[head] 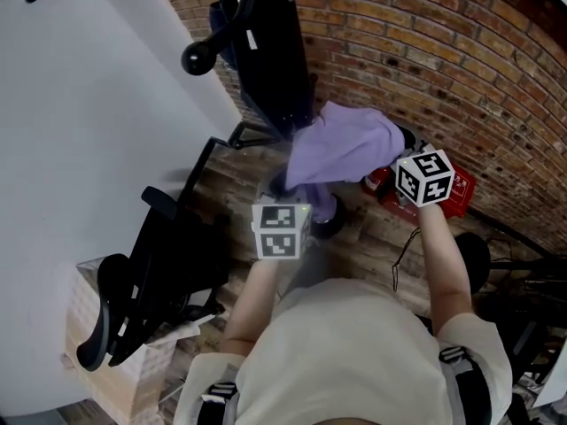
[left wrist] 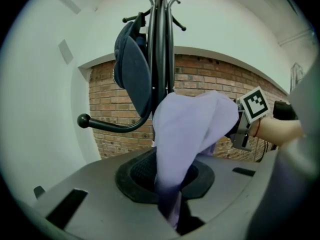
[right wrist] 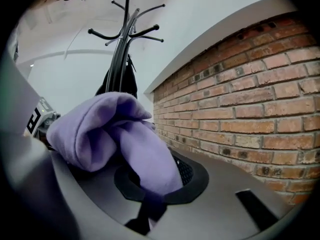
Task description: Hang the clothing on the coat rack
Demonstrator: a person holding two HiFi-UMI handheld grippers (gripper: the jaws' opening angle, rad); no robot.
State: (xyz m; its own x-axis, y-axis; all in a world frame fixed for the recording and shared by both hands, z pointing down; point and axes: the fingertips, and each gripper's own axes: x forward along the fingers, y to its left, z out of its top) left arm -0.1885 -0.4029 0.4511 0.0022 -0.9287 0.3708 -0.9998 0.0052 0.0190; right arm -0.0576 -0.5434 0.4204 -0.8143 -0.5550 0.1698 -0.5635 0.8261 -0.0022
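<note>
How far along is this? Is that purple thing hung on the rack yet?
Not yet. Done: the purple garment is lifted, pinched by the left gripper and the right gripper. A dark blue item already hangs on the coat rack. In hand: the garment is held up near the rack's pole. Left: draping it over a bare upper hook and letting go.

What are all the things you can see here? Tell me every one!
garment: one, purple, held between both grippers near the coat rack
coat rack: one, black, before the brick wall
hanging item: one, dark blue, on the coat rack
brick wall: one, red-brown, behind the coat rack
chair: one, black, floor at the left
boxy thing: one, red, floor beyond the right gripper
left gripper: one, grey, shut on the garment
right gripper: one, grey, shut on the garment
</note>
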